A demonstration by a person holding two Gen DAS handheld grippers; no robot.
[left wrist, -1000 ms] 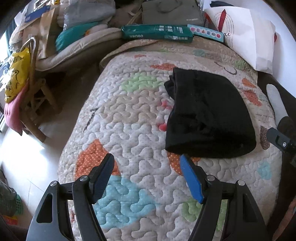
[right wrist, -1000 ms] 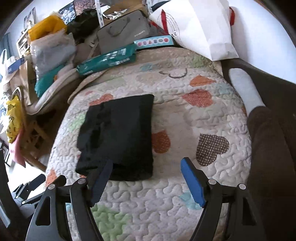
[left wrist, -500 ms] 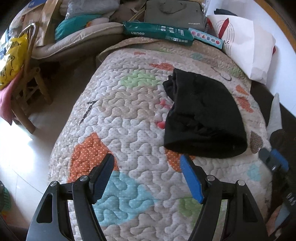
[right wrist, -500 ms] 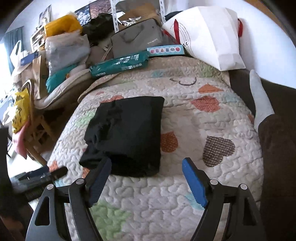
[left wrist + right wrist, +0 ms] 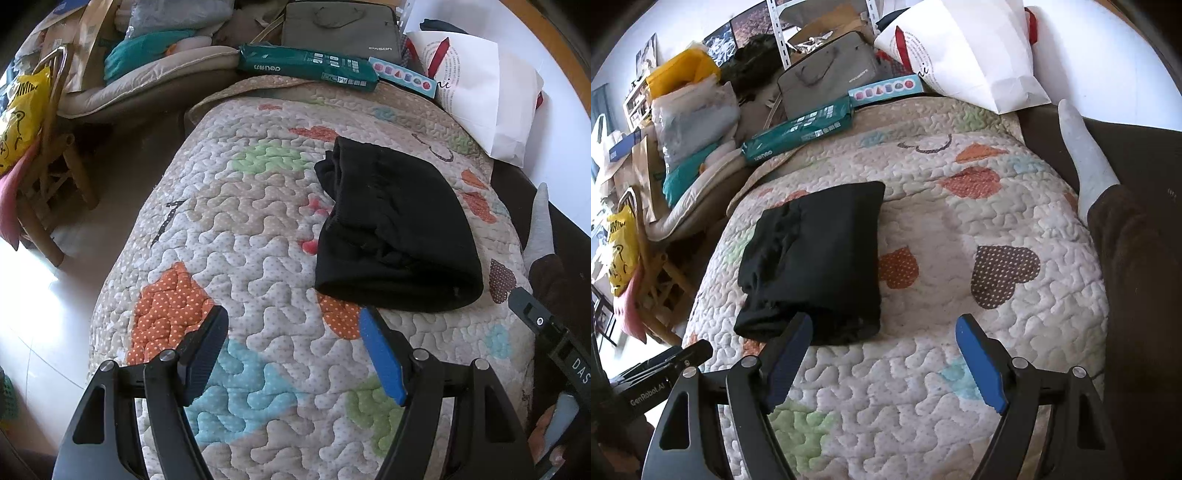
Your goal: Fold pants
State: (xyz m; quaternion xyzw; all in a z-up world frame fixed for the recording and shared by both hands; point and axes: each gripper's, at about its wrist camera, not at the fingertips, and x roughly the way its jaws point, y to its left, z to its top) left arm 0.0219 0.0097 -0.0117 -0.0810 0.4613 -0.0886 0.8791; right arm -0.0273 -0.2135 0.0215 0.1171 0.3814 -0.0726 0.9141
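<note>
Black pants (image 5: 816,258) lay as a compact folded bundle, centre-left of frame, on the quilted bed (image 5: 960,332). Left gripper (image 5: 295,350) and right gripper (image 5: 882,354) both wide, empty. Folding looked complete; next, probably only tidying edges.

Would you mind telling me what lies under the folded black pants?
The folded black pants rest on the patterned quilt. An orange patch peeks out at their near edge; the rest beneath is covered.
</note>
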